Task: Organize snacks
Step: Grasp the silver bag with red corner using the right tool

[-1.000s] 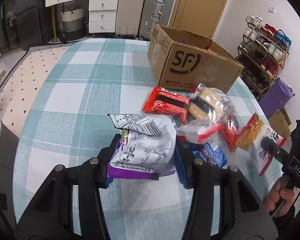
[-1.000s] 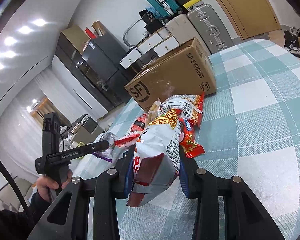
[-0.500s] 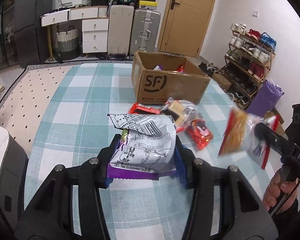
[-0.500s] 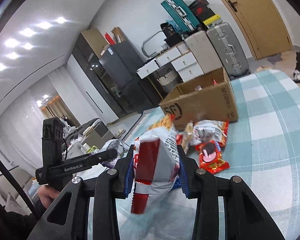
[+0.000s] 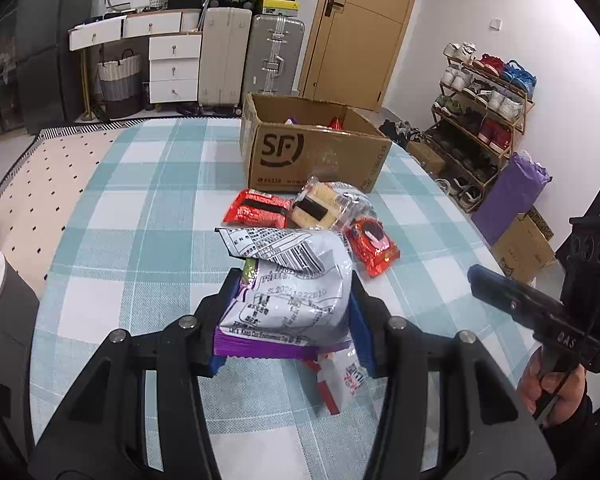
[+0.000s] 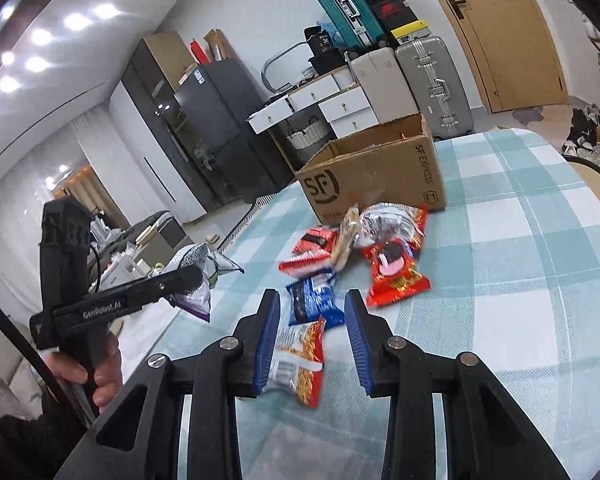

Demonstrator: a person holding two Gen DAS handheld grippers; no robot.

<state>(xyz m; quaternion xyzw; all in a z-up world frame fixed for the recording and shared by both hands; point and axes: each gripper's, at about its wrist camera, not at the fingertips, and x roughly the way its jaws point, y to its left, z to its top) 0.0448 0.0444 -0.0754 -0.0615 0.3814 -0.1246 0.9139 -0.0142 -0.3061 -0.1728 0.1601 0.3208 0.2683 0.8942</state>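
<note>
My left gripper [image 5: 290, 320] is shut on a silver and purple snack bag [image 5: 292, 284] and holds it above the checked table; it also shows in the right wrist view [image 6: 192, 276]. My right gripper [image 6: 312, 336] is open, and the orange and white noodle snack bag [image 6: 300, 360] sits loose between its jaws, blurred, low over the table. That bag also shows under the left gripper [image 5: 340, 372]. A cardboard SF box [image 5: 312, 152] stands open at the far side. Loose snacks lie before it: a red packet [image 5: 258, 210], a clear sandwich pack [image 5: 324, 208], a red cookie pack [image 6: 396, 276], a blue packet [image 6: 314, 300].
The table [image 5: 140, 200] has a teal checked cloth with its edge at left and right. Suitcases [image 5: 276, 60], drawers and a door stand behind. A shoe rack [image 5: 484, 92] and purple bag [image 5: 512, 196] stand at the right.
My right gripper has opened and let go of the noodle snack bag, which has dropped towards the table. Both grippers have pulled back from the box. The left still holds its bag.
</note>
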